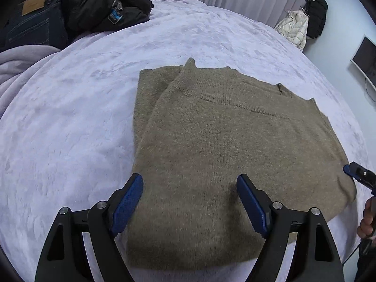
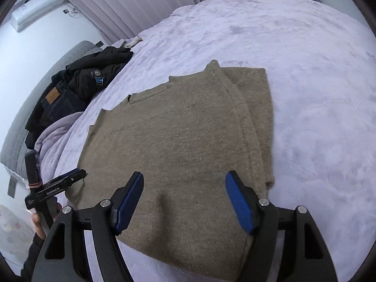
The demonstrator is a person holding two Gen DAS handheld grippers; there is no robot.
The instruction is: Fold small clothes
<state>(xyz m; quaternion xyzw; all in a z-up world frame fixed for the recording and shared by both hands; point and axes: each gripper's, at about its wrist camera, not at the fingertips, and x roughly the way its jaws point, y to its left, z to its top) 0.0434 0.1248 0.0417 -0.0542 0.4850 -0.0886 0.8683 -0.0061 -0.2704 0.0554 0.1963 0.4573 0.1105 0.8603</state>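
A tan knit sweater (image 1: 223, 145) lies flat on the lilac blanket, partly folded, with a sleeve or side laid under along its left edge. It also shows in the right wrist view (image 2: 183, 145). My left gripper (image 1: 189, 185) is open and empty, just above the sweater's near left corner. My right gripper (image 2: 184, 183) is open and empty, above the sweater's near edge. The right gripper's tip (image 1: 357, 172) shows at the sweater's right corner in the left wrist view. The left gripper (image 2: 70, 177) shows at the sweater's left corner in the right wrist view.
The lilac blanket (image 1: 70, 117) covers the bed. A pile of dark jeans and black clothes (image 1: 77, 11) lies at the far left corner. A white and a black jacket (image 1: 303, 21) hang beyond the bed. Curtains (image 2: 141, 4) stand behind.
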